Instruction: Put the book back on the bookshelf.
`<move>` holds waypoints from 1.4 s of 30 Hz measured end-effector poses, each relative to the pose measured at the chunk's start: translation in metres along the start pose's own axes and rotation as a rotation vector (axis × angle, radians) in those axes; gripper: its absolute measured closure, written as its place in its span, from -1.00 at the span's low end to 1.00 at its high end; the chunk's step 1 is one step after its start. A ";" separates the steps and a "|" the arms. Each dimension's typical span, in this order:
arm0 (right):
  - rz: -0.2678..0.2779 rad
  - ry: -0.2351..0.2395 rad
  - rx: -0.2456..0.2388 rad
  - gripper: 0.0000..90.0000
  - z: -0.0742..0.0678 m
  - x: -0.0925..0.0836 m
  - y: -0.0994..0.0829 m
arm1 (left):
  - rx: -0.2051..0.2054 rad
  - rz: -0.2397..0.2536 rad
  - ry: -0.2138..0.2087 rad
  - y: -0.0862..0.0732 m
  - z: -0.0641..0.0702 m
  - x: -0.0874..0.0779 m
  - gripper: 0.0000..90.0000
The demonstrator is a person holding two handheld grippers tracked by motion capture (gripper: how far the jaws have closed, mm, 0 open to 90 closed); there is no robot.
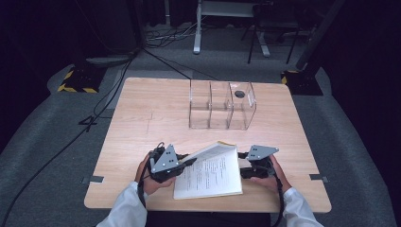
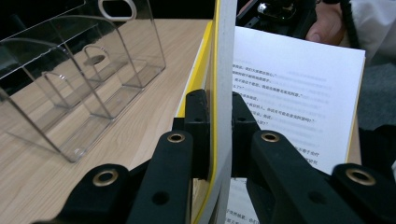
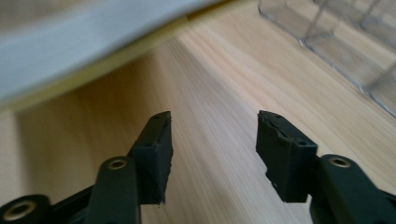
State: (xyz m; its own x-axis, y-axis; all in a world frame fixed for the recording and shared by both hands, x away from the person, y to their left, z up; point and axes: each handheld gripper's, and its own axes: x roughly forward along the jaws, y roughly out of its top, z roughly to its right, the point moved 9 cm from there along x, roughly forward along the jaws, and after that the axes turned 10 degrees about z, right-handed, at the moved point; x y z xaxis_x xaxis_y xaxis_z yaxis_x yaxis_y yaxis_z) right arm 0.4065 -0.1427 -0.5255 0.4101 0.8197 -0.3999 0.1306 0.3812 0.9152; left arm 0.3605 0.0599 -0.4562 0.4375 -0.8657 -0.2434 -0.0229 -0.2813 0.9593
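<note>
An open book (image 1: pixel 208 172) with printed pages lies at the table's near edge between my two grippers. My left gripper (image 1: pixel 189 161) is shut on the book's left part, yellow cover and a sheaf of pages together. That part is lifted up off the table. In the left gripper view the pads (image 2: pixel 198 116) press both sides of the upright cover edge (image 2: pixel 223 51), with the flat page (image 2: pixel 289 79) beyond. My right gripper (image 1: pixel 242 163) sits at the book's right edge. Its jaws (image 3: pixel 212 128) stand open over bare wood, and the book's edge (image 3: pixel 93 42) hangs blurred above them.
A clear plastic organizer (image 1: pixel 222 106) with several compartments stands on the far middle of the wooden table (image 1: pixel 142 118); it is also close in the left gripper view (image 2: pixel 70 84). A hand (image 2: pixel 327 23) with the other gripper lies beyond the page.
</note>
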 end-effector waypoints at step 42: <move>0.238 -0.085 -0.042 0.13 -0.021 -0.016 0.085 | 0.004 -0.061 0.009 -0.017 -0.002 0.014 0.49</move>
State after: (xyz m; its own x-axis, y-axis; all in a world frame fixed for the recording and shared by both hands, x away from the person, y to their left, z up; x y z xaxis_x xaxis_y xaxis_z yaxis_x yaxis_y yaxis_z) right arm 0.3918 -0.1148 -0.4422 0.4999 0.8499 -0.1665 -0.0151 0.2007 0.9795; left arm 0.3692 0.0530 -0.4756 0.4458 -0.8433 -0.3001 0.0006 -0.3349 0.9422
